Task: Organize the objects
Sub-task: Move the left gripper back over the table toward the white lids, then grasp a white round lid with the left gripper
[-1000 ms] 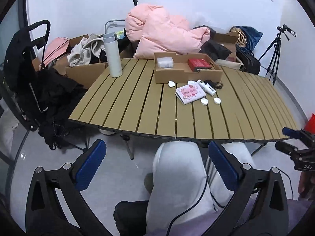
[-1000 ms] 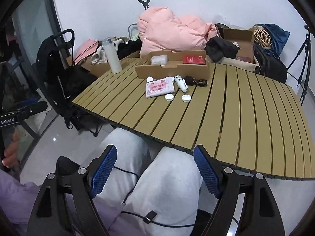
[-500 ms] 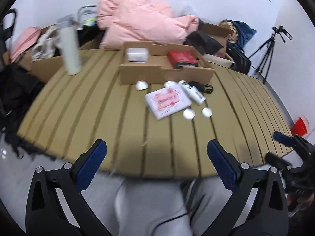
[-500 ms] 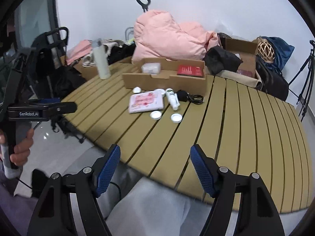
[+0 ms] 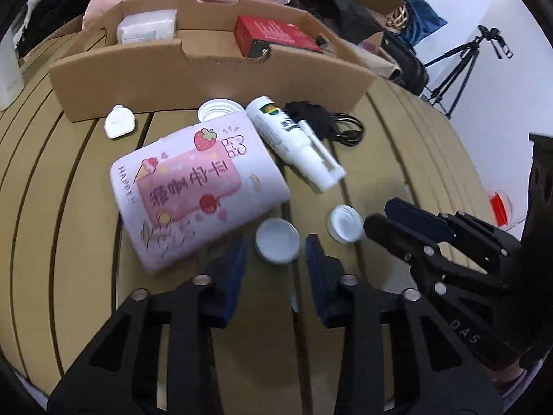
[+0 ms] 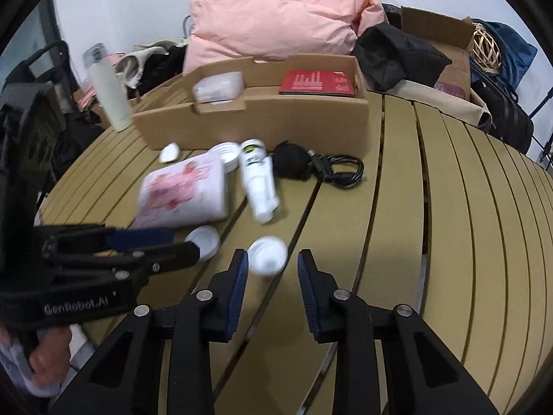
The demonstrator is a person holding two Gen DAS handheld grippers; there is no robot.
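Already in the open cardboard box (image 5: 207, 69), beyond both tools: a clear plastic case (image 5: 147, 27) and a red carton (image 5: 276, 34). The rest lies loose. Left gripper (image 5: 276, 259) and right gripper (image 6: 273, 266) are each closing around a small white round lid (image 5: 277, 240) (image 6: 268, 254), neither yet visibly pinched.

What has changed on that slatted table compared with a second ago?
Both hand-held grippers have swung in from over the person's lap and dropped low over the tan slatted table. The left gripper now flanks one small white round lid, the right gripper the other small white round lid; both jaws are closing, nothing gripped yet. The pink strawberry-print packet, white tube and cardboard box lie as before.
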